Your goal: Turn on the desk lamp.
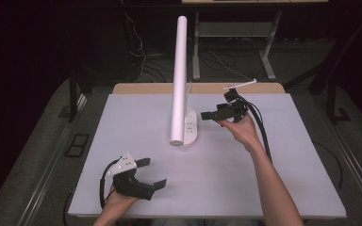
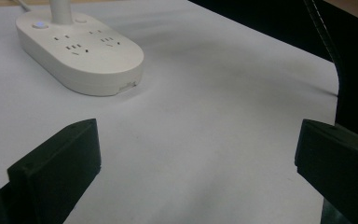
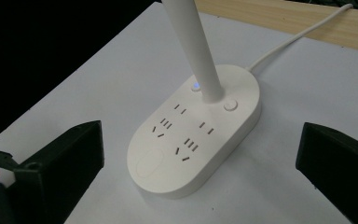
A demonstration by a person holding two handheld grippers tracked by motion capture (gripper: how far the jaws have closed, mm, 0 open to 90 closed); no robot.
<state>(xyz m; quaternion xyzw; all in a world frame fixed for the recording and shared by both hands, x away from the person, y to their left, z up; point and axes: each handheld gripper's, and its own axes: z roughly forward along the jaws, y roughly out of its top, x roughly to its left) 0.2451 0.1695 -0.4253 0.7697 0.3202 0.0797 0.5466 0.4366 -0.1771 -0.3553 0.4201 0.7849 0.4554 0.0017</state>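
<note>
A white desk lamp stands mid-table on an oval base (image 1: pixel 189 130) that carries power sockets. Its white tube arm (image 1: pixel 179 80) rises tall and leans toward the camera. My right gripper (image 1: pixel 215 107) hovers just right of the base, open, jaws facing it with nothing between them. In the right gripper view the base (image 3: pixel 196 135) lies between and beyond the open jaws, with a blue-lit button (image 3: pixel 196 86) and a round white button (image 3: pixel 230 104) beside the stem (image 3: pixel 196 51). My left gripper (image 1: pixel 153 173) rests near the front left, open and empty. Its own view has the base (image 2: pixel 81 53) far off.
A white mat (image 1: pixel 264 188) covers the table, with a wooden strip (image 1: pixel 146 88) at the back edge. The lamp's white cord (image 3: pixel 298 35) runs off behind the base. A black cable (image 1: pixel 264 132) trails from the right gripper. Desk legs and wires stand on the dark floor behind.
</note>
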